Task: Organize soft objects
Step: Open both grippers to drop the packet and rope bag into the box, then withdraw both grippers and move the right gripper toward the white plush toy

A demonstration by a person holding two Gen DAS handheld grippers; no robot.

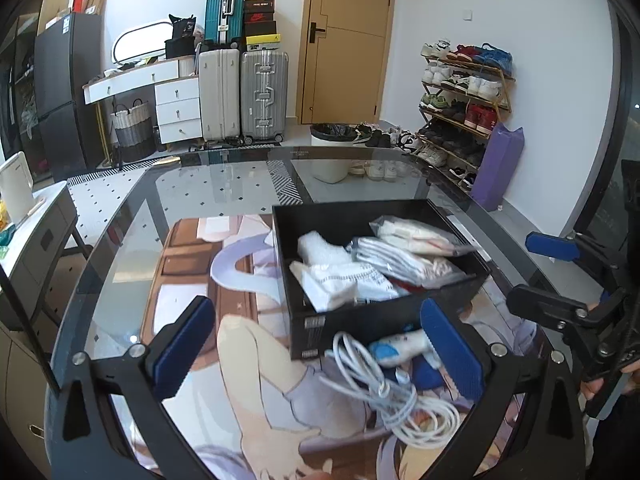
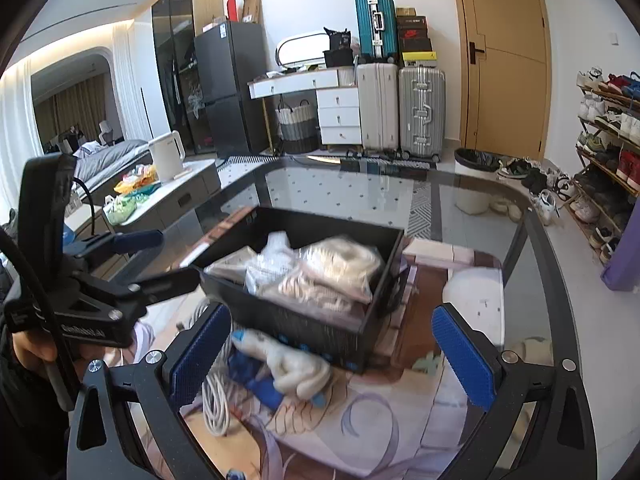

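Observation:
A black box [image 1: 360, 320] [image 2: 304, 332] stands on the printed mat and holds several bagged white soft items [image 1: 400, 260] [image 2: 328, 272]. In front of the box lie a white and blue sock [image 1: 400, 346] [image 2: 292, 364] and a coiled white cable [image 1: 400, 396] [image 2: 216, 400]. My left gripper [image 1: 320, 350] is open and empty, low over the mat, its right pad beside the sock. My right gripper [image 2: 332, 360] is open and empty, straddling the sock and the box's near corner. Each gripper shows in the other's view, the right one [image 1: 560, 276] and the left one [image 2: 156, 256].
The glass table [image 1: 224, 184] [image 2: 460, 200] carries a printed mat [image 1: 240, 360] [image 2: 360, 440]. Beyond it stand suitcases [image 1: 244, 92], a bin [image 1: 332, 152], a shoe rack [image 1: 460, 112] and a side counter with a kettle [image 2: 166, 156].

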